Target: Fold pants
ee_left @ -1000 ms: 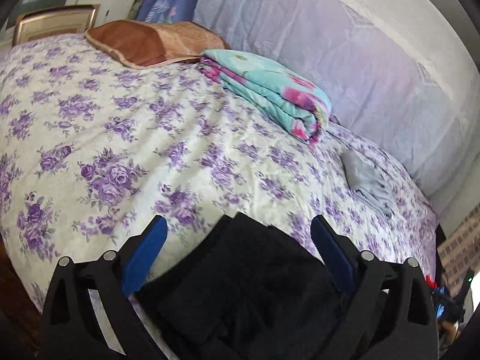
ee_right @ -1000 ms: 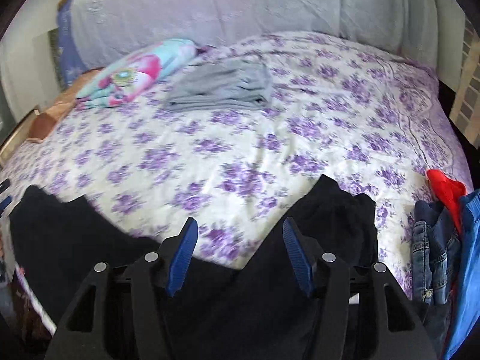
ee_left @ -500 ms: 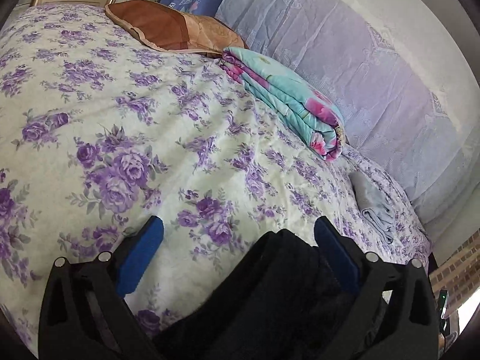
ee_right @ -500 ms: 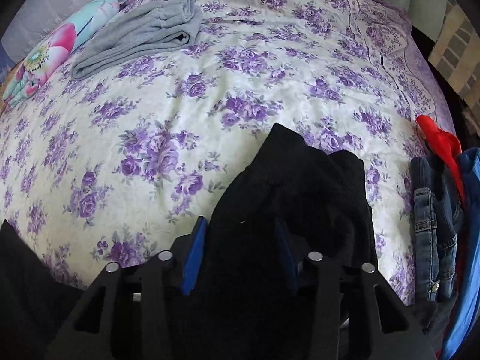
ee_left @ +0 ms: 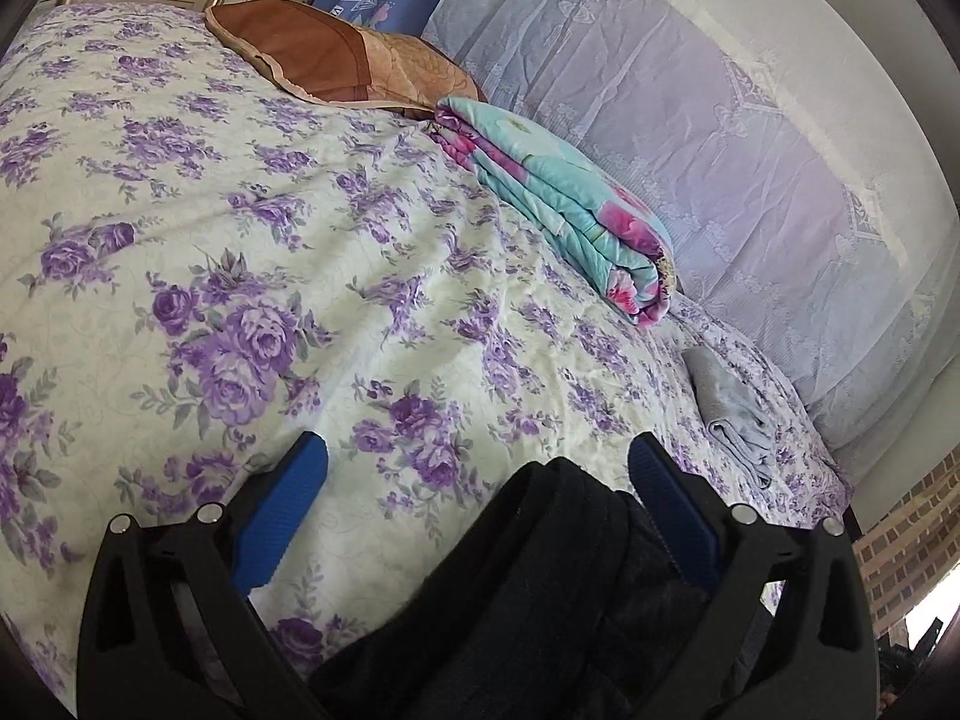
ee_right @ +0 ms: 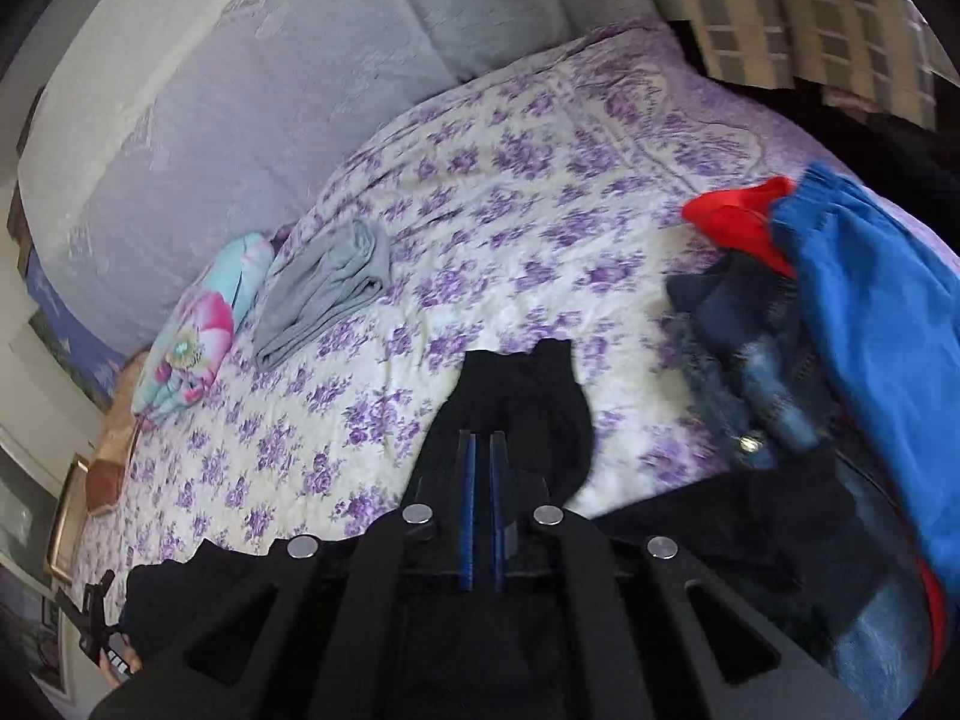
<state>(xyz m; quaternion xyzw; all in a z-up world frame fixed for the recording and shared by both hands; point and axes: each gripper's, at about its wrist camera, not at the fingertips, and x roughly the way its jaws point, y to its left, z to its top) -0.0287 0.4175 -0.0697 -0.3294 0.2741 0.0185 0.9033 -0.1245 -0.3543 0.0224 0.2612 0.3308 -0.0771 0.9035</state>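
The black pants (ee_left: 540, 588) are lying along the near edge of the bed (ee_left: 252, 252), bunched dark fabric spreading over its purple-flowered sheet. My left gripper (ee_left: 477, 504) is hovering spread wide, blue pads apart, with a fold of the pants rising between them and lying against the right-hand pad. Beyond it, a brown pillow (ee_left: 336, 66), a folded floral blanket (ee_left: 558, 204) and a folded grey garment (ee_left: 732, 414) are resting on the bed. My right gripper (ee_right: 482, 450) is pressed together, its pads pinching the pants (ee_right: 522, 402) fabric. To its right, jeans (ee_right: 744, 348), a red garment (ee_right: 738, 219) and a blue garment (ee_right: 870, 330) are sitting heaped together.
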